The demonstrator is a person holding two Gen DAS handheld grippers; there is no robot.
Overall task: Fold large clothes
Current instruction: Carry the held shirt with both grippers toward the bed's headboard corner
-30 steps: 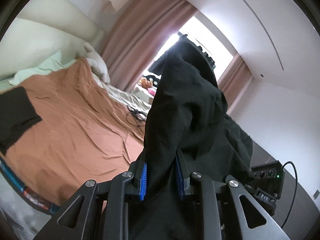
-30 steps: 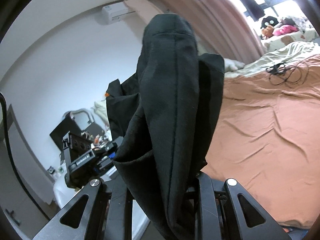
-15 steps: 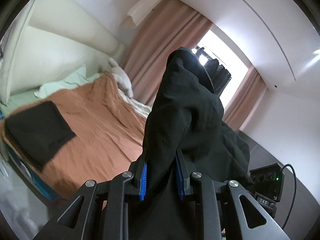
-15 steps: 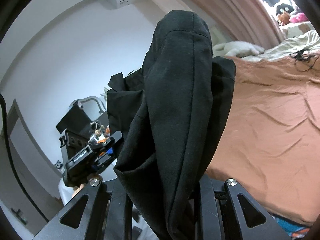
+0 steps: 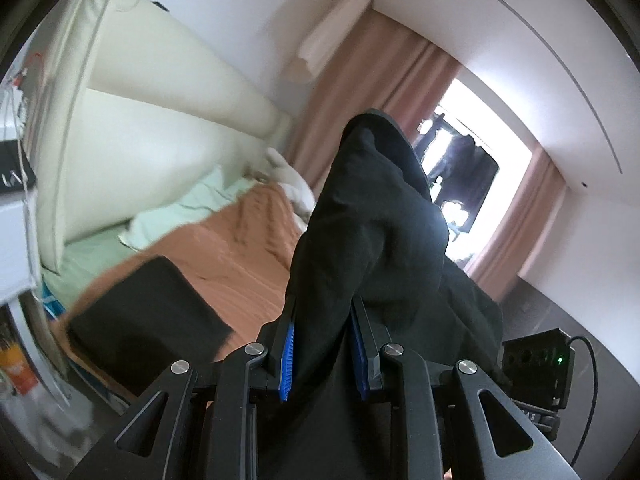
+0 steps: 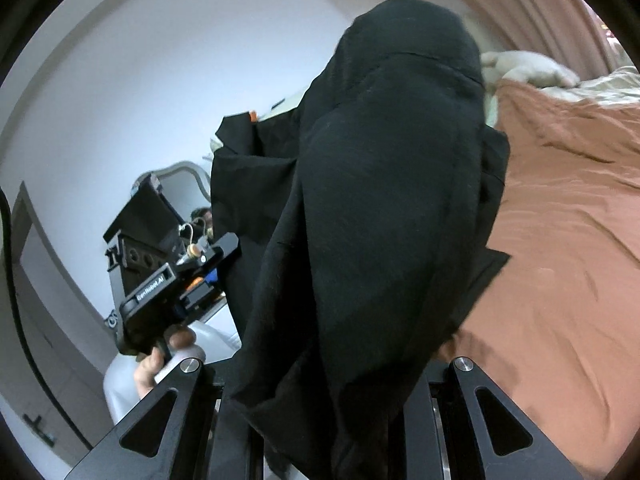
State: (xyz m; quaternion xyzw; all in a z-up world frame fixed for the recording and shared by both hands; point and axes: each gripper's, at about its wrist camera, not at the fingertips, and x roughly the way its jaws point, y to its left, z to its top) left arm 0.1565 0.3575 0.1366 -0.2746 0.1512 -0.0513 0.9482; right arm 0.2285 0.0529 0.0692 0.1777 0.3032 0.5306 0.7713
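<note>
Left tongs (image 5: 322, 346) clamped on black garment (image 5: 372, 240), blue pads (image 5: 287, 354) pressing both sides; cloth stands up ahead of them. Right tongs (image 6: 320, 392) buried under the same cloth, probably gripping it, fingertips not visible. Garment hangs off the bed's near edge. Folded black piece (image 5: 148, 316) on the bed's corner; orange bedspread (image 6: 560, 240) beyond lies bare.

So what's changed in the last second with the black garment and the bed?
Both views swung across the room: the folded black piece on the orange bedspread slid toward the left hand-held gripper. Nothing was released: both hand-held grippers, right included, stay clamped on the black garment.
</note>
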